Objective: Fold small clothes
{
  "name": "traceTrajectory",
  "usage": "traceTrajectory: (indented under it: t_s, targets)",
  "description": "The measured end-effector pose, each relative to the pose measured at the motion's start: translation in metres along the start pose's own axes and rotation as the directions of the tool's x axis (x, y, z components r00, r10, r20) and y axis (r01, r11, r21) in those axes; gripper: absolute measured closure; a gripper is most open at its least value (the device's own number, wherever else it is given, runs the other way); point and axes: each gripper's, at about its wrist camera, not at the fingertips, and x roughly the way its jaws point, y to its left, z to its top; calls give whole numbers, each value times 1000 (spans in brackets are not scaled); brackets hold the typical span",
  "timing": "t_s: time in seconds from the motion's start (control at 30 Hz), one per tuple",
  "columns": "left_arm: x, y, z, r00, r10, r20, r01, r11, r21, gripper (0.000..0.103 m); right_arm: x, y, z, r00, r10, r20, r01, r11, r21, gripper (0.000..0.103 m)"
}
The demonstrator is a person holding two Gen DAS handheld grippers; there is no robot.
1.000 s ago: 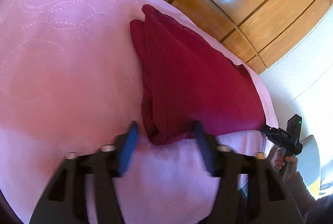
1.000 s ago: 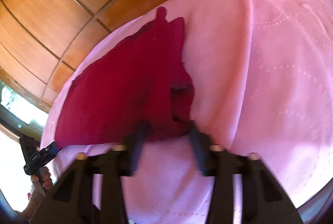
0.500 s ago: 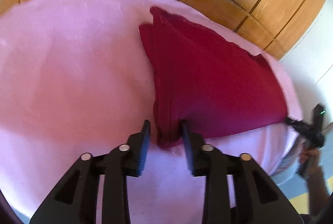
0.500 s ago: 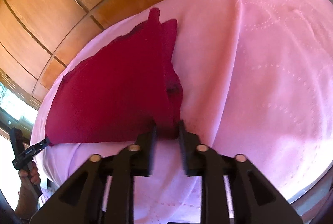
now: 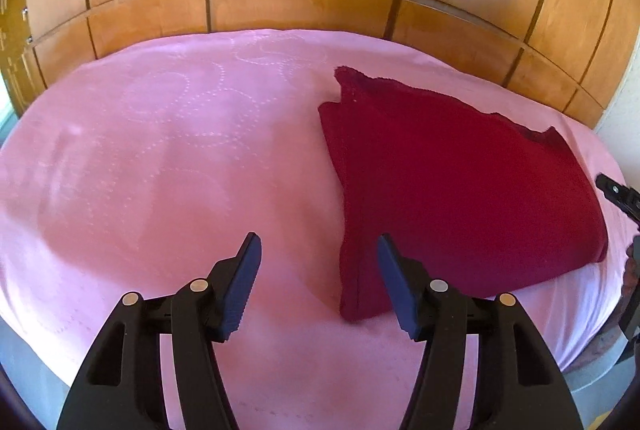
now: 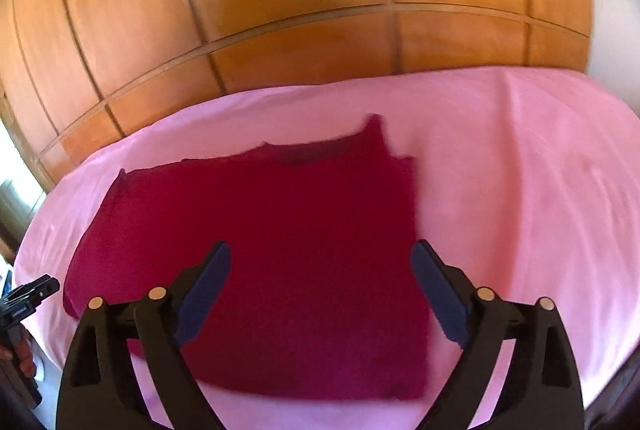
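Cloth (image 5: 460, 182): dark red, folded flat on the pink sheet (image 5: 160, 170); from my left wrist view it sits at about 2 o'clock, from the right wrist view (image 6: 280, 250) it fills the centre.
Left gripper (image 5: 318, 280): I have it spread wide, holding nothing; its right finger (image 5: 394, 282) overlaps the cloth's near corner in the view, and I cannot tell if it touches.
Right gripper (image 6: 320, 290): spread wide too and holding nothing, poised over the cloth's near half; the view is blurred, so I cannot tell its height above the fabric.
Cloth edges: near edge straight at 6 o'clock in the right view; far edge uneven, with a small peak at 12 o'clock.
Other tool: I see the right gripper (image 5: 620, 194) at 3 o'clock in the left view, and the left gripper (image 6: 24, 298) at 9 o'clock in the right view.
Sheet: pink, with dotted ring patterns at 11 o'clock in the left view.
Panels (image 5: 300, 6): glossy wood, behind the bed at 12 o'clock in both views.
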Motion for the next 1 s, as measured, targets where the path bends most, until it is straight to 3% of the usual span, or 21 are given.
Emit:
traceTrajectory:
  t_s: [0.23, 0.5, 0.83, 0.93, 1.0]
  targets:
    - [-4, -2, 5, 999, 49, 16, -49, 999, 14, 44, 69, 2, 0, 988, -141, -63, 137, 989, -55, 5]
    - [8, 2, 12, 999, 37, -6, -37, 999, -6, 44, 73, -8, -13, 993, -116, -5, 116, 993, -34, 2]
    - [28, 28, 57, 991, -136, -10, 133, 977, -165, 45, 67, -7, -14, 993, -117, 13, 117, 992, -38, 2]
    - [47, 34, 67, 974, -221, -39, 206, 950, -234, 53, 67, -7, -13, 993, -115, 15, 115, 993, -39, 2]
    - [56, 36, 72, 965, -258, -45, 237, 935, -262, 53, 67, -7, -14, 993, -115, 16, 116, 992, -39, 2]
